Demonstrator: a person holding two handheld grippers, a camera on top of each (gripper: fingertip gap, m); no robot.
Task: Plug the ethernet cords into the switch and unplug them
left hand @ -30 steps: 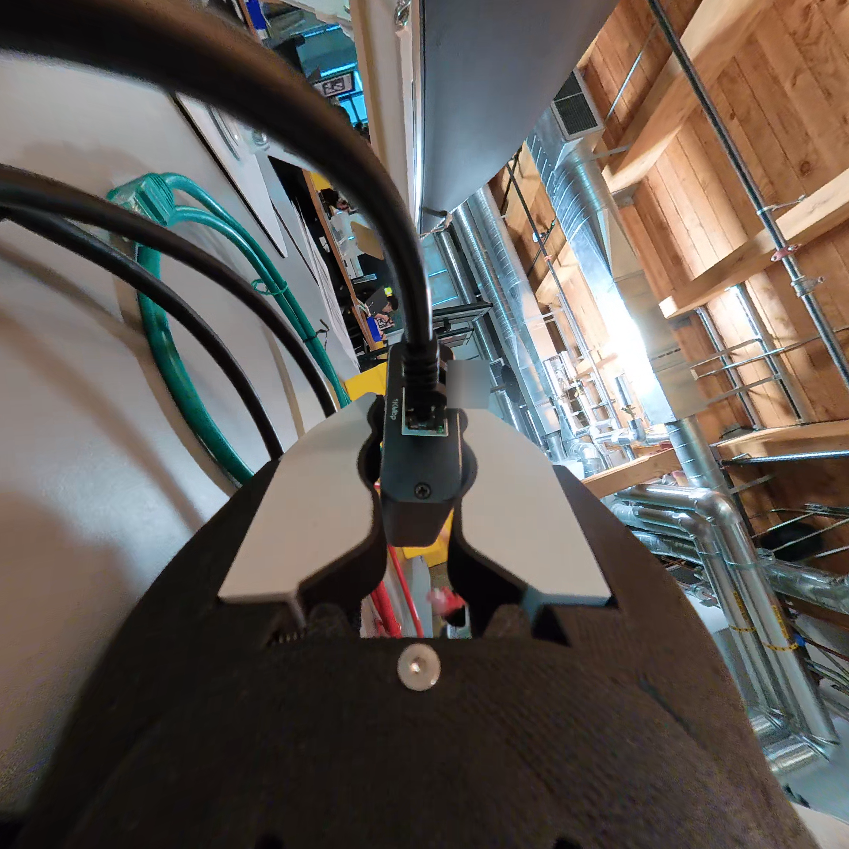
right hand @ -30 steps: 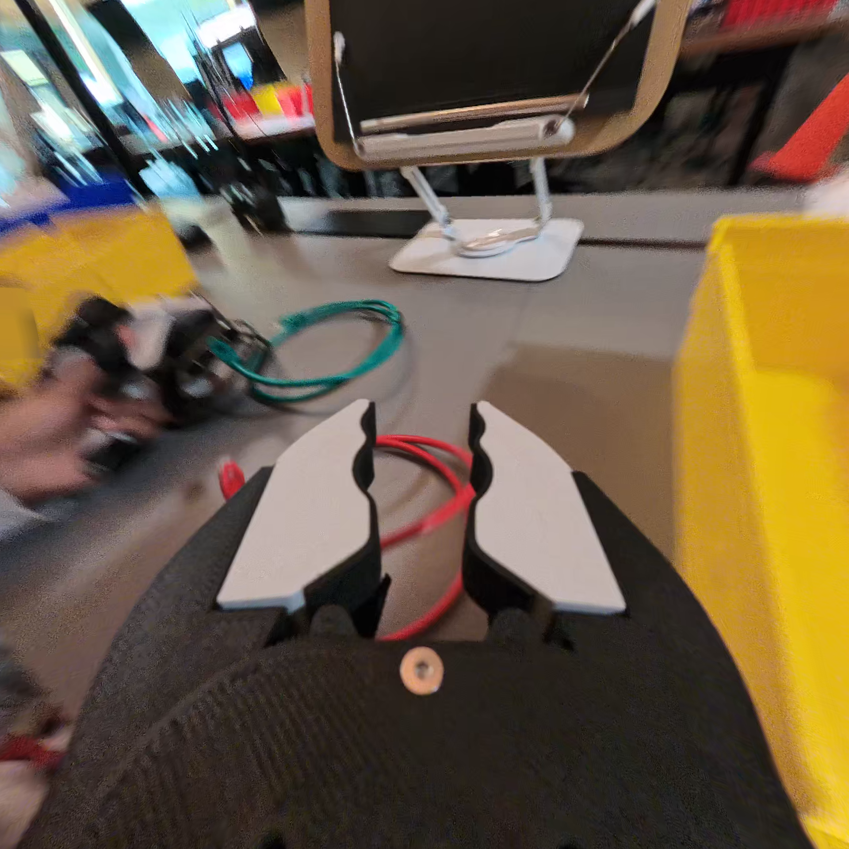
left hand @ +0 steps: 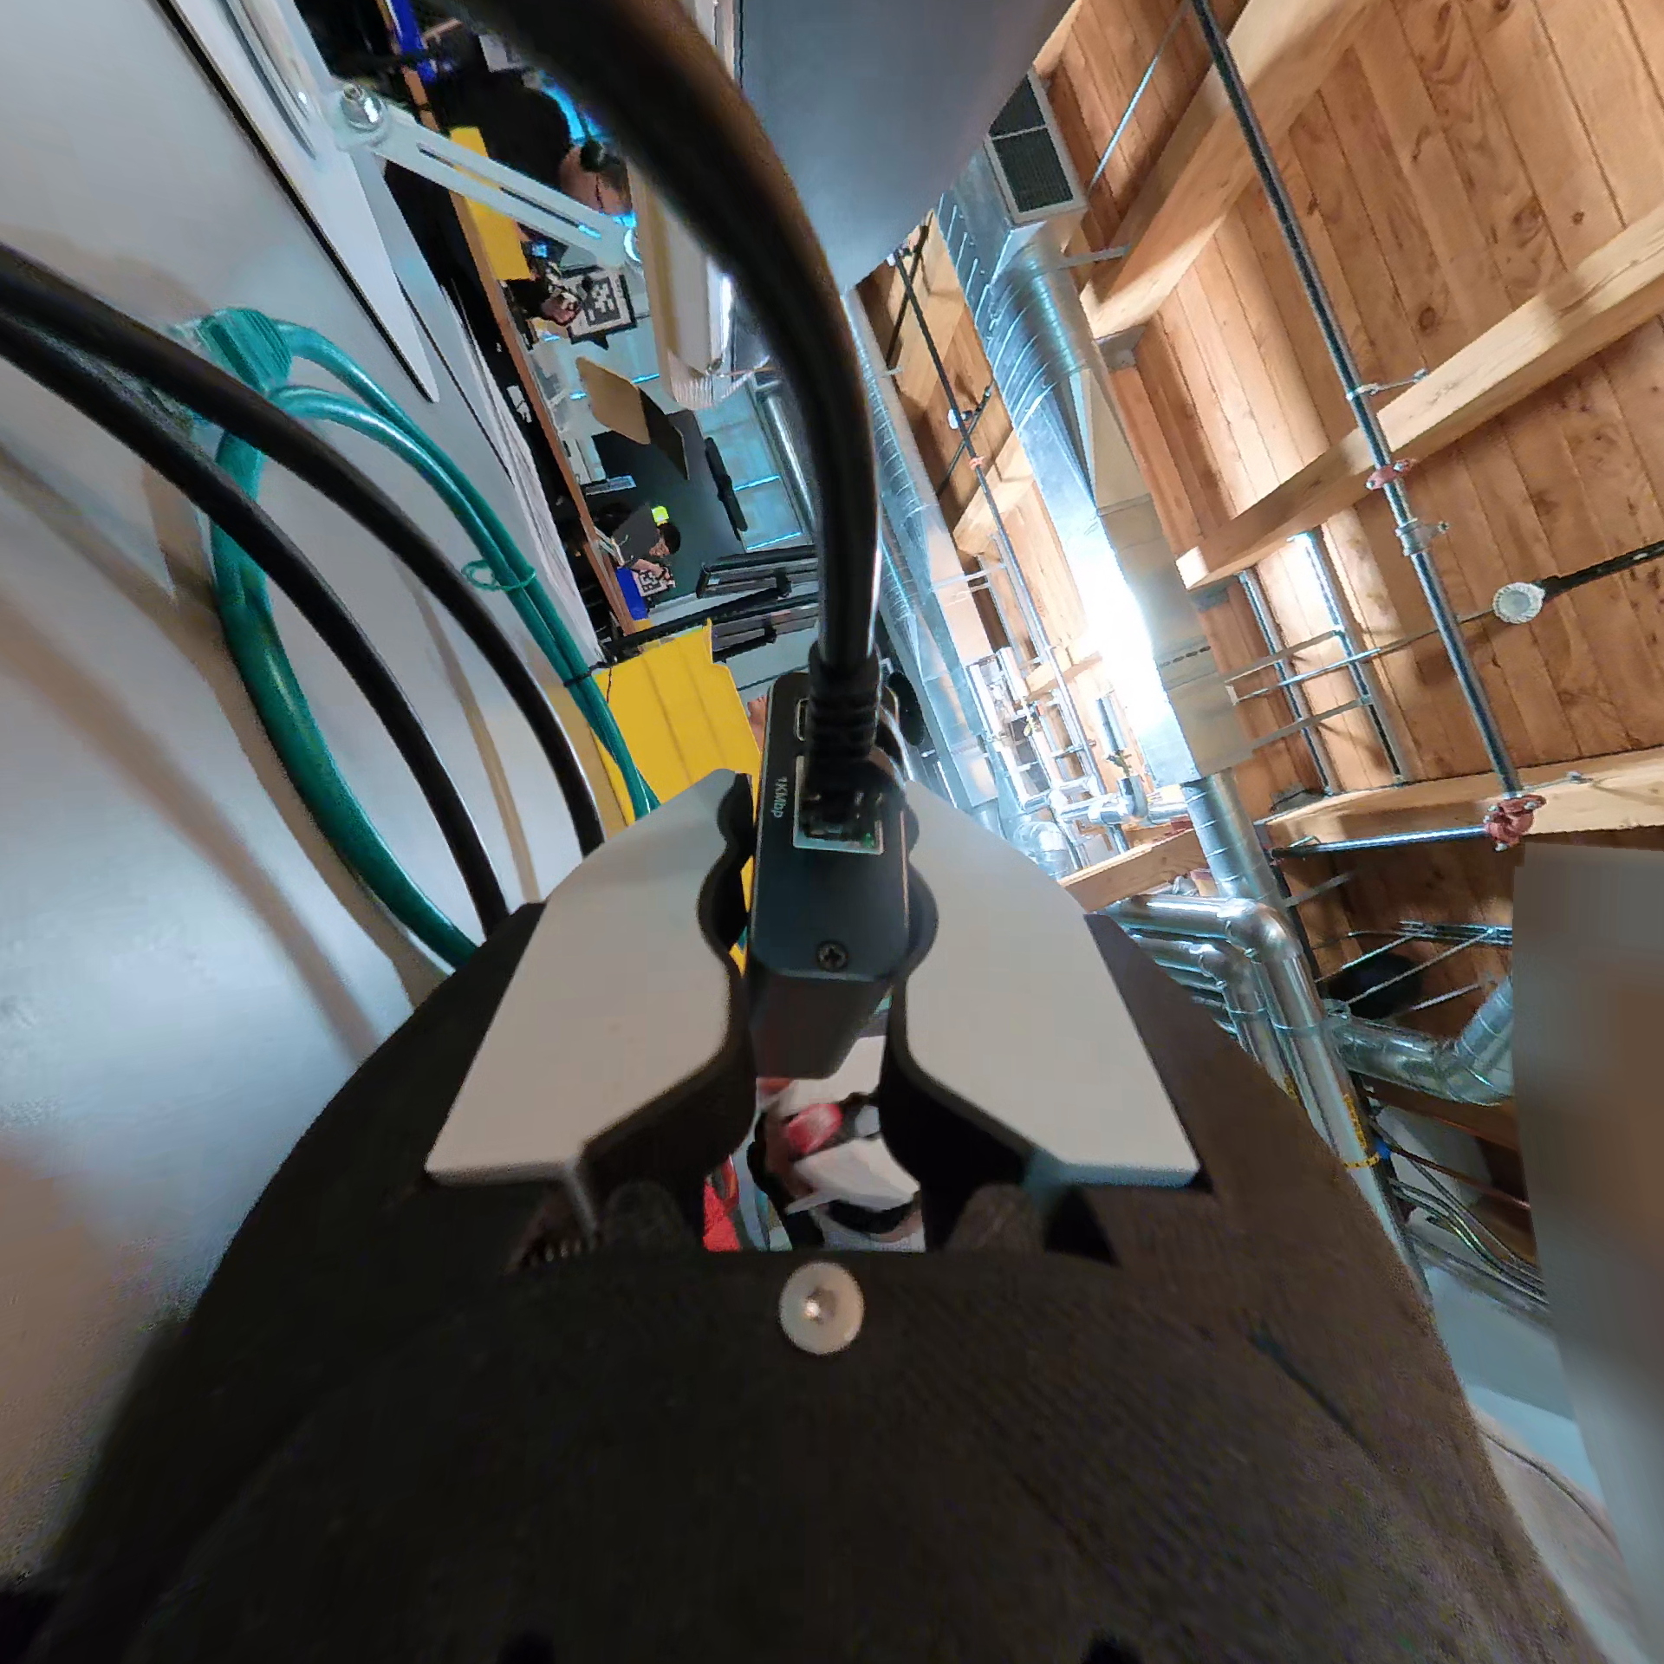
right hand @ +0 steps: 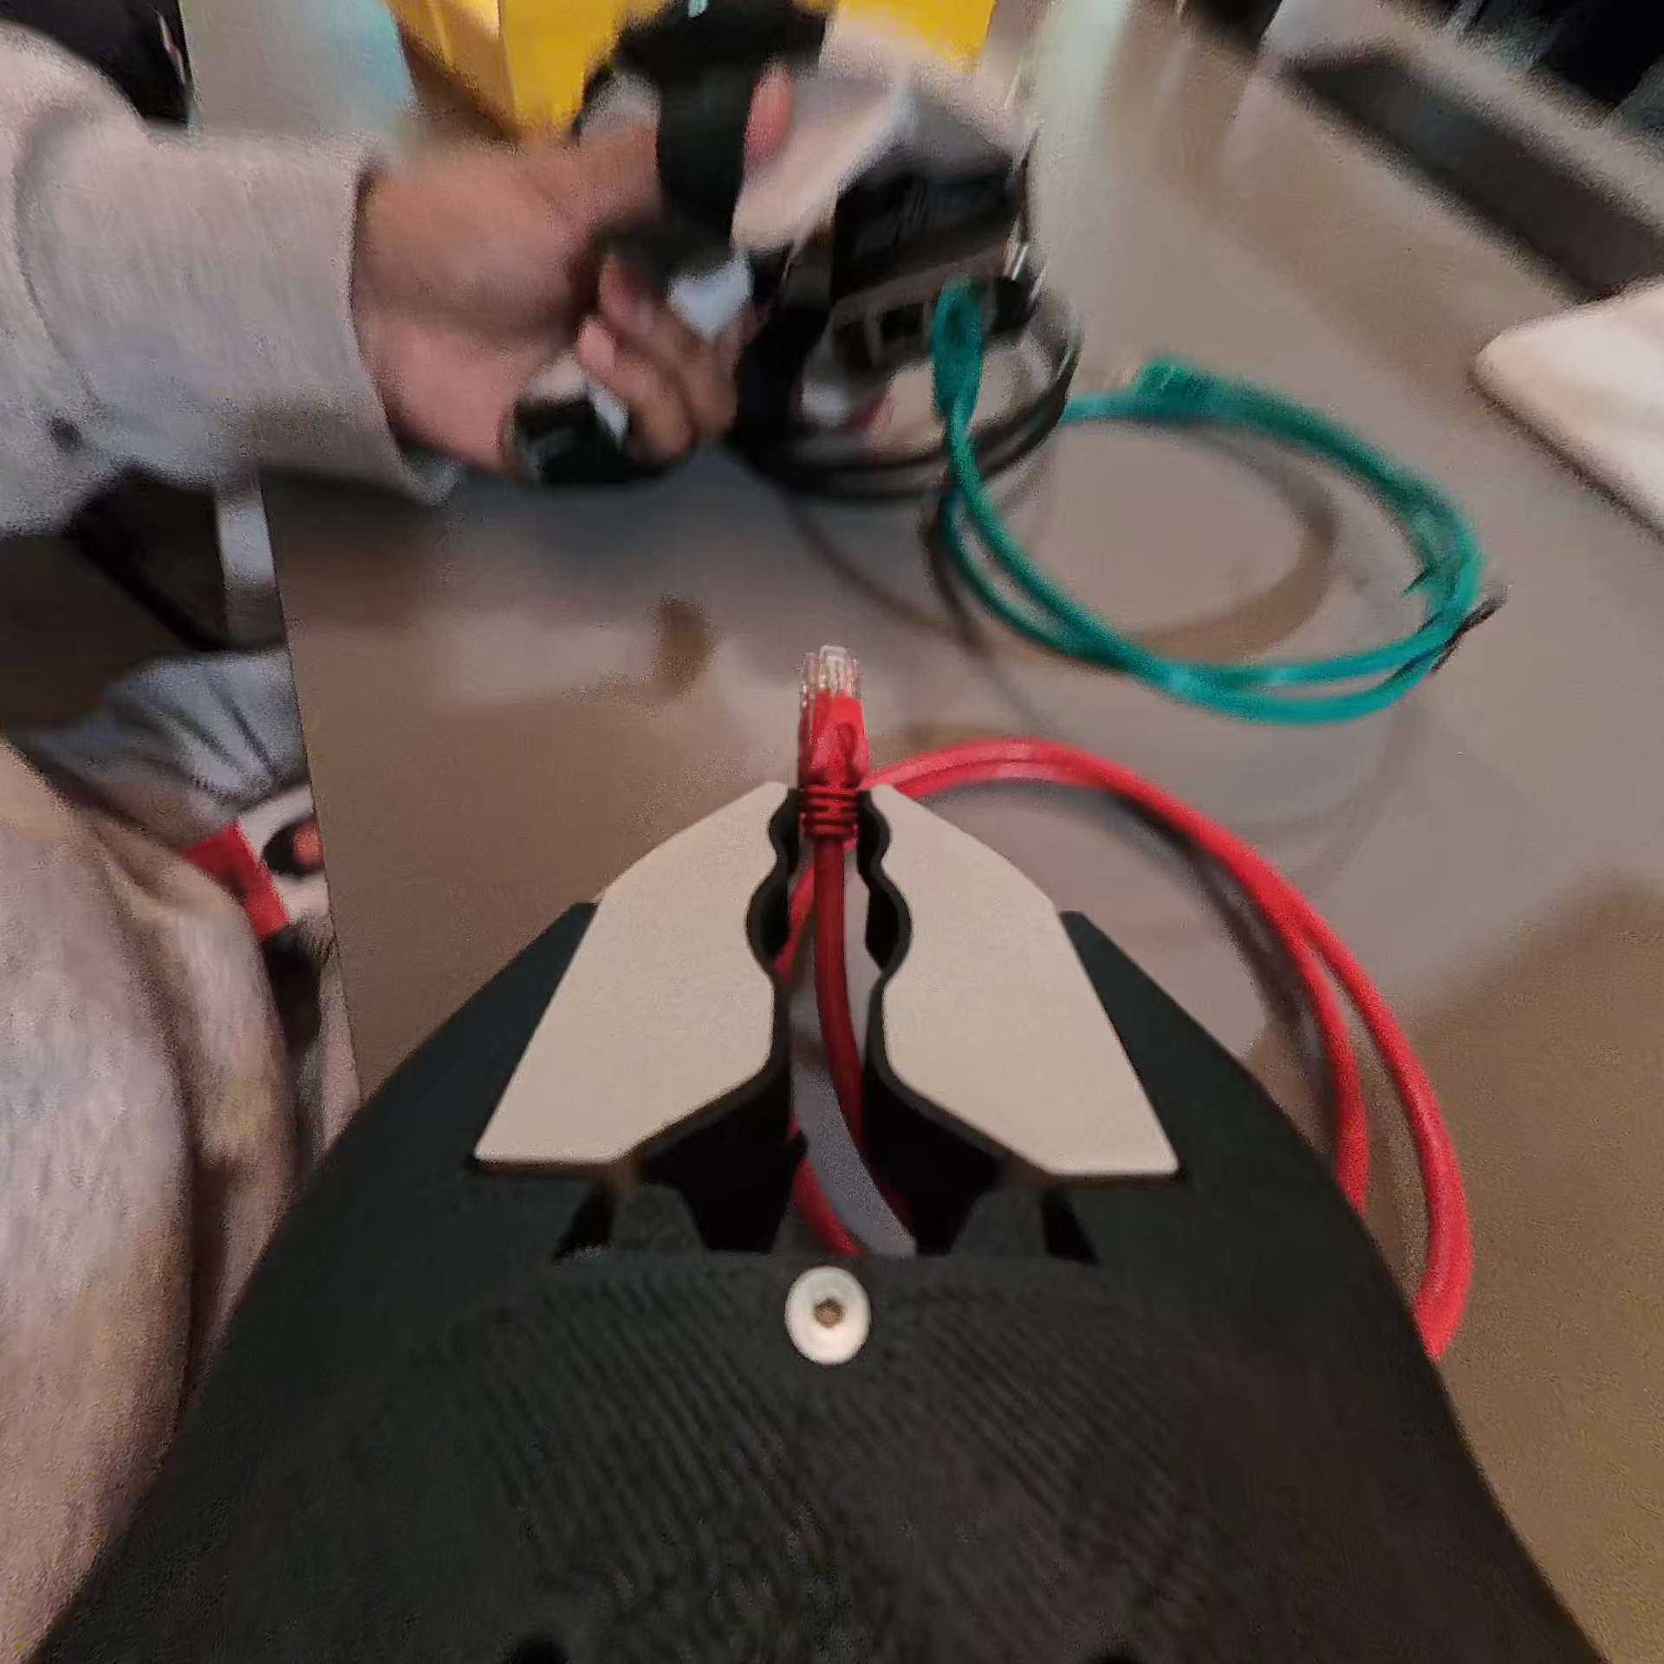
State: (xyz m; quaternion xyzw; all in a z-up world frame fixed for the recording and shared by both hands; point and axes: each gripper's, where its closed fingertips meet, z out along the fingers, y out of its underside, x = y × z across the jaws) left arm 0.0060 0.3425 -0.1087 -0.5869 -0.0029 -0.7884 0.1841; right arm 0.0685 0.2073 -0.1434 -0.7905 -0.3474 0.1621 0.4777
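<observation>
My left gripper (left hand: 824,864) is shut on the small black switch (left hand: 824,936), held on its side above the table. A thick black cord (left hand: 837,504) is plugged into the switch's port and arcs up and over. My right gripper (right hand: 833,801) is shut on the red ethernet cord (right hand: 833,747) just behind its plug. The clear plug tip points forward, toward the left gripper (right hand: 882,270) and the hand holding it, which appear blurred at the far side. The red cord's loop (right hand: 1333,972) trails to the right. A green ethernet cord lies coiled on the table (right hand: 1261,576), also seen in the left wrist view (left hand: 270,630).
The grey table (right hand: 585,630) has its left edge near my right gripper. A yellow bin (right hand: 531,54) stands behind the left hand. A white stand base (right hand: 1585,396) sits at the far right. A person's sleeve (right hand: 162,270) reaches in from the left.
My right gripper was open over the red cord loop; now it is shut on the red cord near its plug and turned left toward the left gripper. The left gripper still holds the switch, slightly tilted.
</observation>
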